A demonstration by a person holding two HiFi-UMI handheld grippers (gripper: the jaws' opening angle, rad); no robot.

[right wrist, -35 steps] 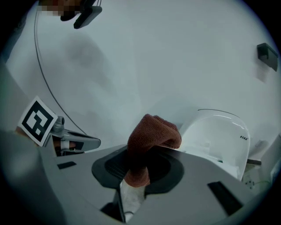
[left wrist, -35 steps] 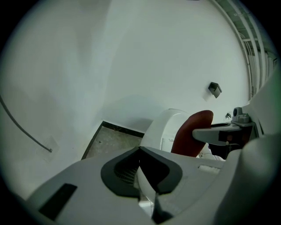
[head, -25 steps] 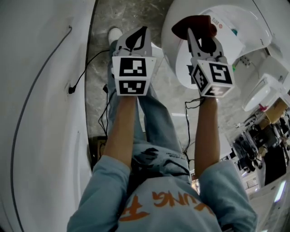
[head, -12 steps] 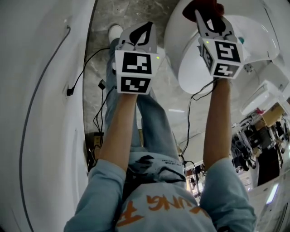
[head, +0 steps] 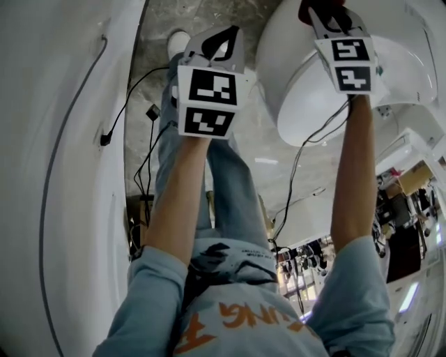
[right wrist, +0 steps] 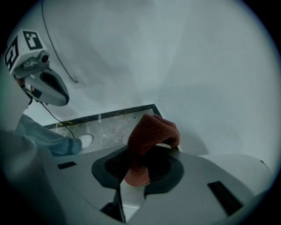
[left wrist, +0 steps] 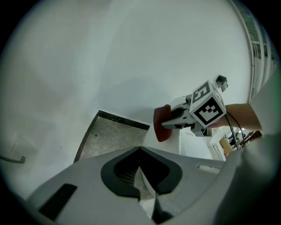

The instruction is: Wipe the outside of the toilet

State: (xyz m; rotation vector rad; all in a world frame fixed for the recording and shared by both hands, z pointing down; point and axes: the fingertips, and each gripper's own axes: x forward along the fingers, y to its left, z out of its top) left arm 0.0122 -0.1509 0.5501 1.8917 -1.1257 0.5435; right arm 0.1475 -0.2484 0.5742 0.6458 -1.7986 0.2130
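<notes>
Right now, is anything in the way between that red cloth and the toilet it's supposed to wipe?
Nothing visible is. The right gripper holds the red cloth close beside the toilet; I can't confirm contact. The left gripper, shut and empty, is off to the side.

Head view: the red cloth and the tips of the right claw run off the top edge. The toilet is cut off at top and right. Right gripper view: the cloth covers the claw tips. The background clutter is too small to identify.
</notes>
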